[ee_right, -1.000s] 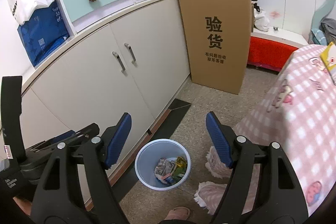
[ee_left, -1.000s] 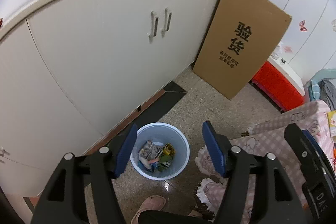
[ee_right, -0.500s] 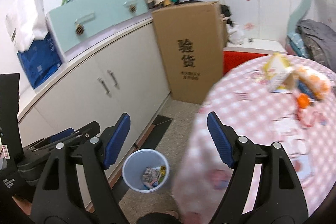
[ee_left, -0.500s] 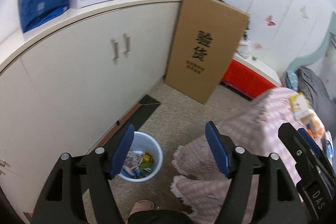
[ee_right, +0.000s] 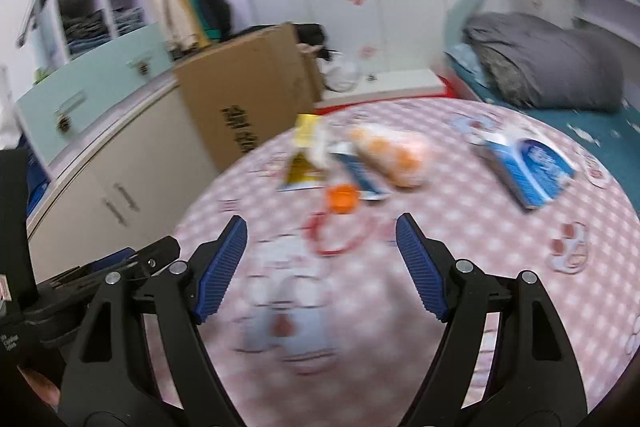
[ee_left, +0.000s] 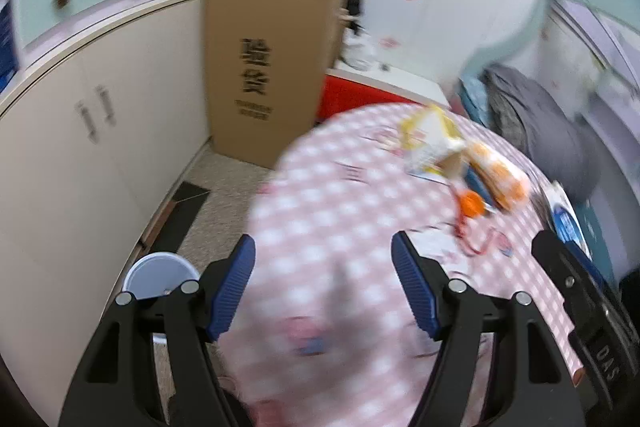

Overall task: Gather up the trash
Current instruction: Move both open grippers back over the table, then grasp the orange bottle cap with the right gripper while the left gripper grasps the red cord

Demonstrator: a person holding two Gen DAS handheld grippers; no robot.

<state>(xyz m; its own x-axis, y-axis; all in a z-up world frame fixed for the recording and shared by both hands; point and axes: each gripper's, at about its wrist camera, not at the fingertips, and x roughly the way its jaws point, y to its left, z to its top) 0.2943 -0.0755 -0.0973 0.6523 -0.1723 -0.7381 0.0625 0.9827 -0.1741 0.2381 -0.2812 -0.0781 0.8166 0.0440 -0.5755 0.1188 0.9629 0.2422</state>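
The round table (ee_right: pixel 500 259) under its pink checked cloth fills most of what I see, blurred in both views. The trash lies together on its far half: a yellow and white wrapper (ee_right: pixel 306 157), a clear bag of orange pieces (ee_right: pixel 394 157) just right of it, a blue and white sachet (ee_right: pixel 362 173) between them, an orange cap (ee_right: pixel 341 198) in front, and a red loop (ee_right: pixel 332 237) nearest my right tongs. A blue and white packet (ee_right: pixel 532 169) lies apart toward the right edge.

On the floor to the left, against the cream cupboard (ee_left: pixel 80 147), stands the pale blue bin (ee_left: pixel 160 275). Only its rim and inner wall show behind my left finger, so I cannot tell what is in it. A tall cardboard box (ee_left: pixel 264 67) leans at the cupboard's end.

My left tongs (ee_left: pixel 322 289) stand wide apart over the near cloth, holding nothing and touching nothing. My right tongs (ee_right: pixel 320 265) are equally wide, empty, with the red loop just beyond the tips.
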